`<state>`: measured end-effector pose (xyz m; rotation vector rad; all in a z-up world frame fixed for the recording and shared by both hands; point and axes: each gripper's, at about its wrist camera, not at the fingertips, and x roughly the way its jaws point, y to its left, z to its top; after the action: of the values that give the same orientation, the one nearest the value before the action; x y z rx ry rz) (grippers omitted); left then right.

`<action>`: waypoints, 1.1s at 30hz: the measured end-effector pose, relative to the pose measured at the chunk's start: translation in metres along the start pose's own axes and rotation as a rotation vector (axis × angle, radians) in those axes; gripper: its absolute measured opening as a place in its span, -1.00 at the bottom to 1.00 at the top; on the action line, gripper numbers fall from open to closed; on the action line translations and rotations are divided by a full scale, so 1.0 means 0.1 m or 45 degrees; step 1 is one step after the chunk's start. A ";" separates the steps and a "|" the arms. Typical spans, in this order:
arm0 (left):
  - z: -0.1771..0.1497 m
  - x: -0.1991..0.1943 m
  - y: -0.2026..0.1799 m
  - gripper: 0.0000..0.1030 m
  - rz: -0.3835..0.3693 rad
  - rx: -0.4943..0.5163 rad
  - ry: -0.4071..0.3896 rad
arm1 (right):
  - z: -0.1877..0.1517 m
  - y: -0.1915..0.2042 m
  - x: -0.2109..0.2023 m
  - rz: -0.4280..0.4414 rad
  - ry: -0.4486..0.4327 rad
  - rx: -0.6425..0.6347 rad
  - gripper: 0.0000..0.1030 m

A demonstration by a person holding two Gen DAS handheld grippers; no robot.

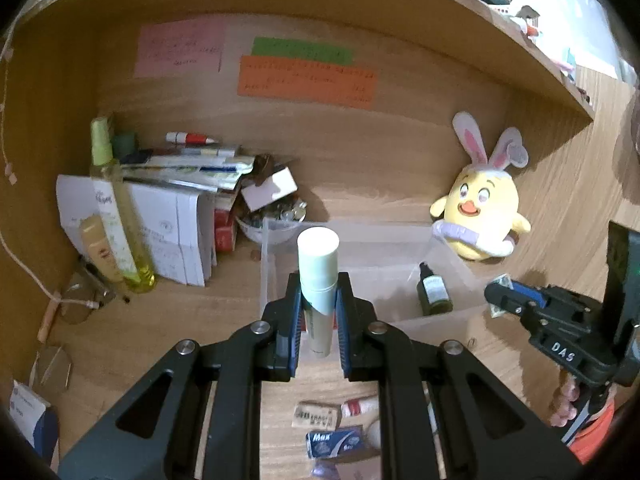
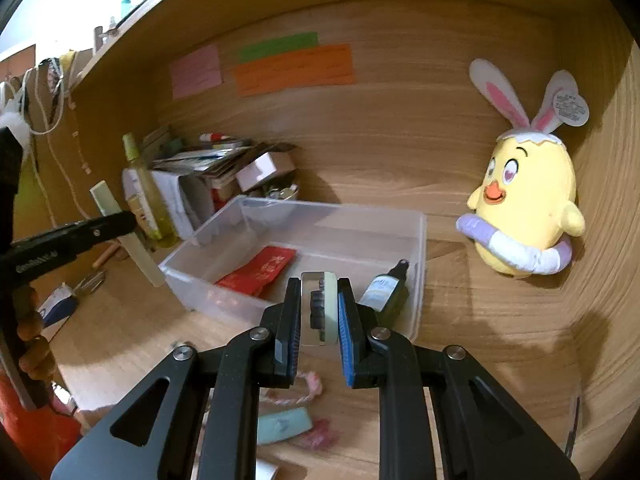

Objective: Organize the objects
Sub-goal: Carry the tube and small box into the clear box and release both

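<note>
My left gripper (image 1: pixel 319 285) is shut on a pale green tube (image 1: pixel 318 272) with a mint cap, held upright above the near edge of a clear plastic bin (image 1: pixel 266 264). In the right wrist view the left gripper (image 2: pixel 127 219) and the tube (image 2: pixel 138 246) show at the far left, beside the bin (image 2: pixel 420 240). My right gripper (image 2: pixel 319 286) is shut on a small clear pack (image 2: pixel 320 308) holding a pale disc and black pieces, over the bin's near wall. Inside the bin lie a red packet (image 2: pixel 260 270) and a dark green bottle (image 2: pixel 388 294).
A yellow plush chick (image 2: pixel 528 208) with bunny ears leans at the right wall. A tall yellow spray bottle (image 1: pixel 114 208), stacked papers and boxes (image 1: pixel 172 216) and a bowl of small items (image 1: pixel 276 216) crowd the left back. Small boxes (image 1: pixel 334 442) and a mint tube (image 2: pixel 284 424) lie near the front.
</note>
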<state>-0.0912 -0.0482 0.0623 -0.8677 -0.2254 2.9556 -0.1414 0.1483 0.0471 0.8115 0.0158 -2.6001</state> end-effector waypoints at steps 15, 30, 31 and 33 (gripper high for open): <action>0.31 0.30 -0.25 -0.71 -0.032 0.058 -0.024 | 0.22 -0.13 0.28 -0.017 0.014 0.011 -0.71; 0.17 0.99 -0.39 -0.71 -0.103 0.079 0.187 | 0.25 -0.10 0.81 -0.014 0.128 -0.038 -0.71; 0.15 1.03 -0.39 -0.71 -0.107 0.081 0.200 | 0.23 -0.11 0.86 -0.015 0.144 -0.041 -0.71; 0.13 1.10 -0.39 -0.71 -0.117 0.078 0.225 | 0.21 -0.11 0.92 -0.017 0.166 -0.043 -0.71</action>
<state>-0.1906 -0.0008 0.0203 -1.0720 -0.1610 2.7664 -0.2255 0.1206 0.0132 0.9702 0.1029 -2.5482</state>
